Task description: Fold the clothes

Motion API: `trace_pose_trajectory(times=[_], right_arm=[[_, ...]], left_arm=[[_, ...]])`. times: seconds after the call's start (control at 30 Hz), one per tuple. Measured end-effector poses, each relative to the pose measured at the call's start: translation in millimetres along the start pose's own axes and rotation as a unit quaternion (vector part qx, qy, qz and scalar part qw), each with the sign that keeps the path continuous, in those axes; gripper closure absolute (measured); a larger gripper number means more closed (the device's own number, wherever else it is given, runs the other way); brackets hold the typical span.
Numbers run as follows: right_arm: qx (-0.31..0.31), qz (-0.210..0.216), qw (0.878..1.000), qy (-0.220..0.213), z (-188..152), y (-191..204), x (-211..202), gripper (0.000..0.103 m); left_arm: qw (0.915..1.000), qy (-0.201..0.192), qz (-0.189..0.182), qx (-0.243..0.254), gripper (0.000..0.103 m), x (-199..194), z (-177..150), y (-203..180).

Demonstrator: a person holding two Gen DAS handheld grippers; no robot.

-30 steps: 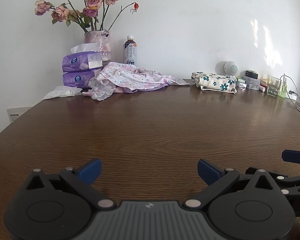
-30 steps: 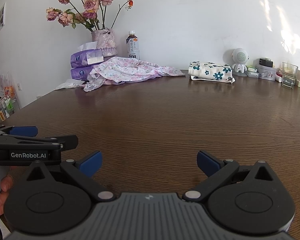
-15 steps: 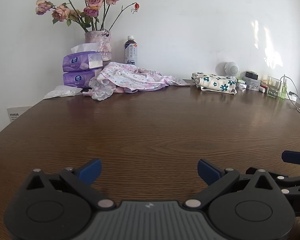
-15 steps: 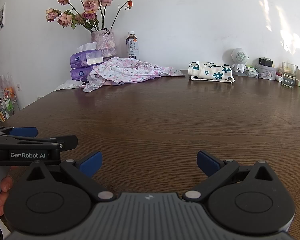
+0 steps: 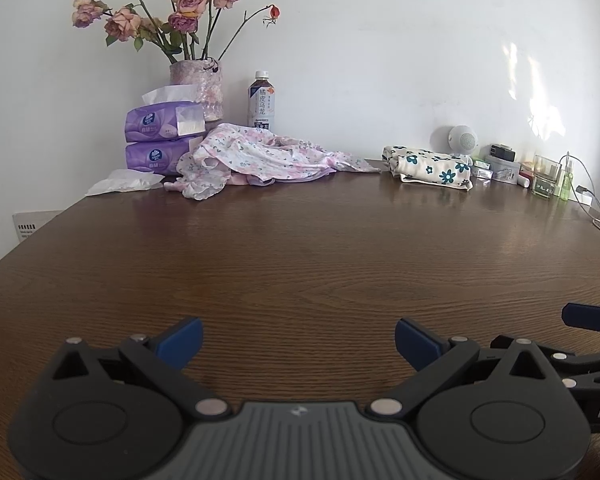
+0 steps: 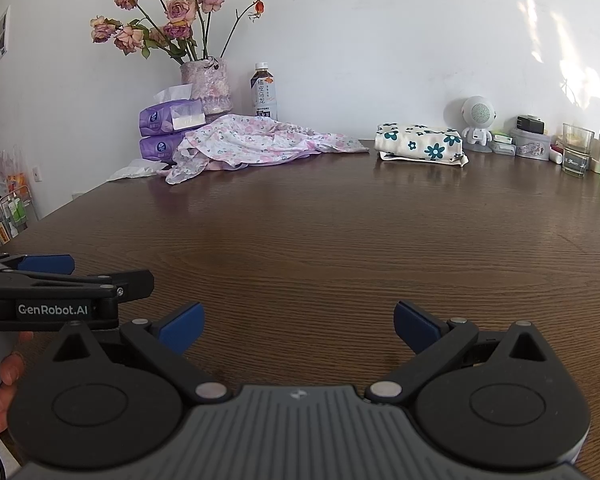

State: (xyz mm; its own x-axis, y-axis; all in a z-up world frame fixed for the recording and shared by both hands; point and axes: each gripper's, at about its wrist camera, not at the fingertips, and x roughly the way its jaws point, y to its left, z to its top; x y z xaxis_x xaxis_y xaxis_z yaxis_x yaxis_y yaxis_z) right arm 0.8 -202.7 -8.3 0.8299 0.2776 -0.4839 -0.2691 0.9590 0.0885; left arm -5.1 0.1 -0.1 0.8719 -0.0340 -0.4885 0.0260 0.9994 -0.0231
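A crumpled pink floral garment (image 5: 260, 156) (image 6: 256, 142) lies at the far left-centre of the brown wooden table (image 5: 300, 256) (image 6: 340, 224). A folded cream cloth with teal flowers (image 5: 432, 168) (image 6: 420, 146) rests at the far right. My left gripper (image 5: 299, 340) is open near the table's front edge, nothing between its blue pads. My right gripper (image 6: 299, 326) is open too and empty, beside the left one. Both are far from the clothes.
Against the wall stand a vase of dried roses (image 5: 198, 88), two purple tissue packs (image 5: 162, 140), a drink bottle (image 5: 262, 102), a loose tissue (image 5: 124, 182), a small white robot figure (image 6: 478, 120), a glass (image 6: 576, 150) and small items with cables at far right.
Both views have tilted up very slightly; the grippers stay open and nothing on the table has moved.
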Motion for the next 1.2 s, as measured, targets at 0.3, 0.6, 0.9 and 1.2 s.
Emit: trace_pose_trajectory(times=[0.3,0.6,0.9,1.2], right_arm=[[-0.002,0.004,1.0,0.003,0.4,-1.8,0.7,0.0],[-0.004,0.022,1.0,0.015,10.5,-2.4,5.1,0.0],[-0.002,0.024,1.0,-0.003,56.0,-13.2,17.5,0.0],[-0.015,0.046,0.999,-0.002,120.4,-18.8,55.0,0.0]], left_arm=[[0.9999,-0.003,-0.012,0.0,0.001,-1.4,-0.9,-0.1],[0.9992,0.022,-0.034,0.006,0.001,5.6,7.1,0.8],[0.9984,0.032,-0.047,-0.005,0.001,16.4,52.1,13.4],[0.9973,0.049,-0.054,0.001,0.001,44.2,122.9,30.4]])
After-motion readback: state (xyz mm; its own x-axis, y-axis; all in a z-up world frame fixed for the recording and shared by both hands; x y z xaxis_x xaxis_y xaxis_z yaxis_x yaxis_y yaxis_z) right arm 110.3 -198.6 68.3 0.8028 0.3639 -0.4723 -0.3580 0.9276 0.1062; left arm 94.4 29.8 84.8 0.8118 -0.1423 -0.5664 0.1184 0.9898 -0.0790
